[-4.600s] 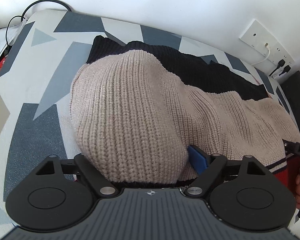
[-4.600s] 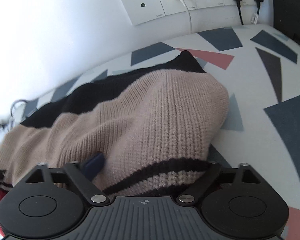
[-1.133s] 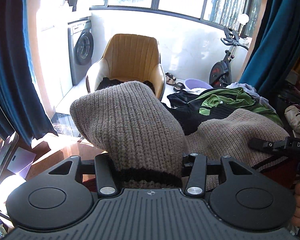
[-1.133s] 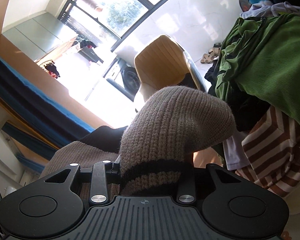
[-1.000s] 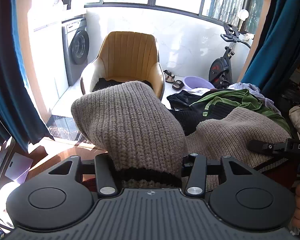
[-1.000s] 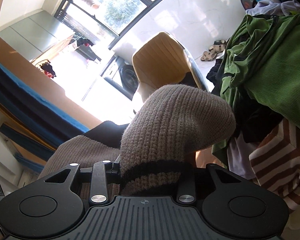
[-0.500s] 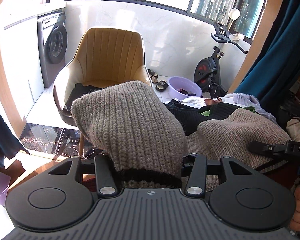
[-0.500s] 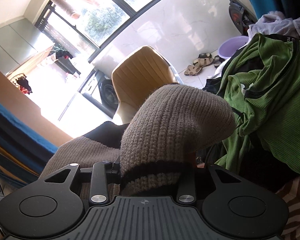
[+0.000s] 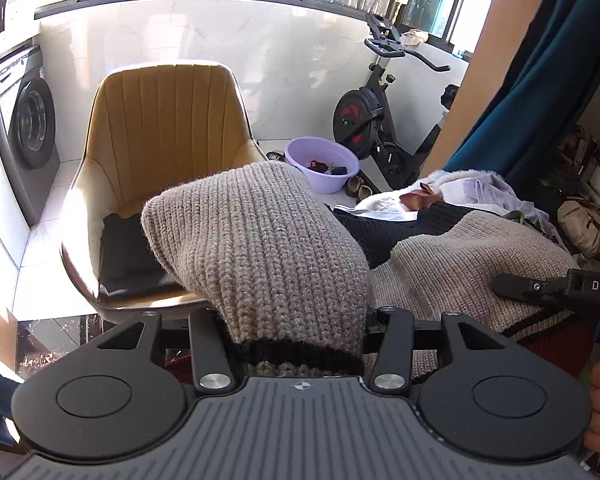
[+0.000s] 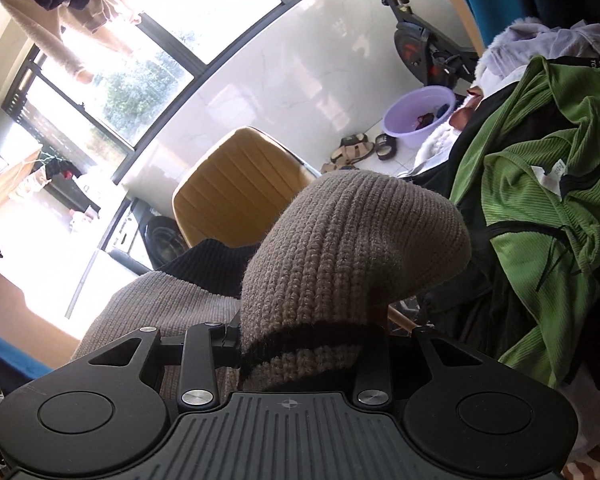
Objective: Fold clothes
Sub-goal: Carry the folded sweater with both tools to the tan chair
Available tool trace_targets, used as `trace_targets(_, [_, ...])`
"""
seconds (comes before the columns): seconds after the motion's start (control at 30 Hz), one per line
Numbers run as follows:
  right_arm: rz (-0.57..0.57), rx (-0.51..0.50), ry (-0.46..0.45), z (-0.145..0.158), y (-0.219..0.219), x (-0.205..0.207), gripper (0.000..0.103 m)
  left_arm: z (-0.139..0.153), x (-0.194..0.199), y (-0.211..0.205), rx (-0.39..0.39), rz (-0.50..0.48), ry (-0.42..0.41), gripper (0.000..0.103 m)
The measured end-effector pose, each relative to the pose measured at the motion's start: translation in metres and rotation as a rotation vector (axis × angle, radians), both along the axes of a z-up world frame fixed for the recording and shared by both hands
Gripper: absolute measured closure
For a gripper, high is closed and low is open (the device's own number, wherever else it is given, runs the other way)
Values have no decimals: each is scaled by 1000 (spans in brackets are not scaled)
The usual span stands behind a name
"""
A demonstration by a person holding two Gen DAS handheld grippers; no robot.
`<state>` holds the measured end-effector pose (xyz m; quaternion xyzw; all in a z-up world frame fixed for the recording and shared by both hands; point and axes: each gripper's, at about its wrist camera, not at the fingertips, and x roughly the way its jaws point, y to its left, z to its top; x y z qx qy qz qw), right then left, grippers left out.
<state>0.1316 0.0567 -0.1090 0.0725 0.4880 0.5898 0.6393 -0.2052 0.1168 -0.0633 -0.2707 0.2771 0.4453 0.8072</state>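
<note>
Gripping the folded beige sweater (image 9: 268,248) are both grippers, left (image 9: 296,344) and right (image 10: 308,344), fingers clamped.

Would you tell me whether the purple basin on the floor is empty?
No, the purple basin holds a few small dark and red items.

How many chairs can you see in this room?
1. A mustard-yellow padded bucket chair stands on the white tiled floor, between the grey washing machine and the lilac plastic basin. Others may be hidden behind the beige knitted sweater.
</note>
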Motion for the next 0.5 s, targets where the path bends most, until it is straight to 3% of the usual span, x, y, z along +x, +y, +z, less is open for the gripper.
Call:
trace_targets(0.2, [-53,-27,8,-10,39,-36,71,-9,-31,43,-23,-25,-10,55])
trace_targets(0.5, [3,-88,15,-29,99,-76,71,-34,-81,104,-89,71,-21,55])
